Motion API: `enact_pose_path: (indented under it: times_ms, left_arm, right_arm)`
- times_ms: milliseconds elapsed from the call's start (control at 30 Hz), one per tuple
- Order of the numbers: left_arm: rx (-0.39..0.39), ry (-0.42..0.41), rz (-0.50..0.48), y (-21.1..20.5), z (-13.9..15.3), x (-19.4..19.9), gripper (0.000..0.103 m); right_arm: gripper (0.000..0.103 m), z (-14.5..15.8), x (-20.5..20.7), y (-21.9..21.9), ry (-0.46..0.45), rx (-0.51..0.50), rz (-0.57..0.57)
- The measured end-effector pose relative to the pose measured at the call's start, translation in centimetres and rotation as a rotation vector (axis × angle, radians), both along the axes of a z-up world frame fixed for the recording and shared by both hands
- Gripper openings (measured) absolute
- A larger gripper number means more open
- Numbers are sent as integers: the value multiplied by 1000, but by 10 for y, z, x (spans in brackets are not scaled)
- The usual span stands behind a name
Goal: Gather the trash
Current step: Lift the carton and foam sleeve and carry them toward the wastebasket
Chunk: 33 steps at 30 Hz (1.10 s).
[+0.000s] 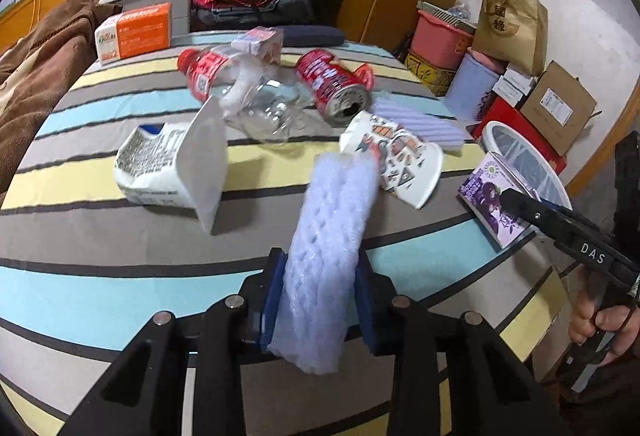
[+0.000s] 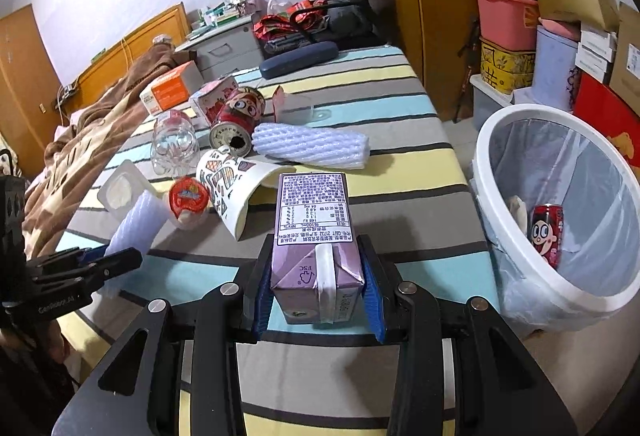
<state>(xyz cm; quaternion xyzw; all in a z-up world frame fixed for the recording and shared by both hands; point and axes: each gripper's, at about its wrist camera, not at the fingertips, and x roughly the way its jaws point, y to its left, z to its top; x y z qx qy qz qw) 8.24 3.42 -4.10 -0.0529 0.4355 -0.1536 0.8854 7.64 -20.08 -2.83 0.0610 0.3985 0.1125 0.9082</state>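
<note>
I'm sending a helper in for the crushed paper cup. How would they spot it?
On the striped bed, look in the litter pile near the white bin. The paper cup lies on its side before the red can, the only piece with colourful geometric patterns.

left tool: clamped, angled down | right tool: clamped, angled down; hand gripping handle

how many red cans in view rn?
2. One red can lies on its side on the striped bed, open end toward the cameras, beside the clear bottle. The other stands inside the white bin. More may be hidden in the bin.
</note>
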Motion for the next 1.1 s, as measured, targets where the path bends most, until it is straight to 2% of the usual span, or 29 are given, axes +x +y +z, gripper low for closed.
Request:
enact_pose_path:
  times_ms: [267,367,533,600,700,800,1100]
  left_arm:
    - [-7,-52,-3,-12,18,-2,34]
    - [47,-32,-2,-17,11,4,34]
    - [62,17,38,-14,-7,12,35]
    - [66,22,33,-16,-9,13,40]
    - [67,25,34,-17,-12,14,40]
    - [61,24,43,-15,-9,12,28]
    - [34,-59,45,-20,23,0,26]
  right_arm:
    - [39,8,-4,-10,-46,25,-20]
    - [39,10,-5,-13,-52,26,-29]
    - [39,9,-8,-16,-54,32,-33]
    - [39,10,-8,-16,-56,34,-34]
    - [39,10,-9,-17,-58,38,-36]
    - [39,12,-10,-17,-63,36,-34]
    - [39,19,-15,-25,-92,45,-53]
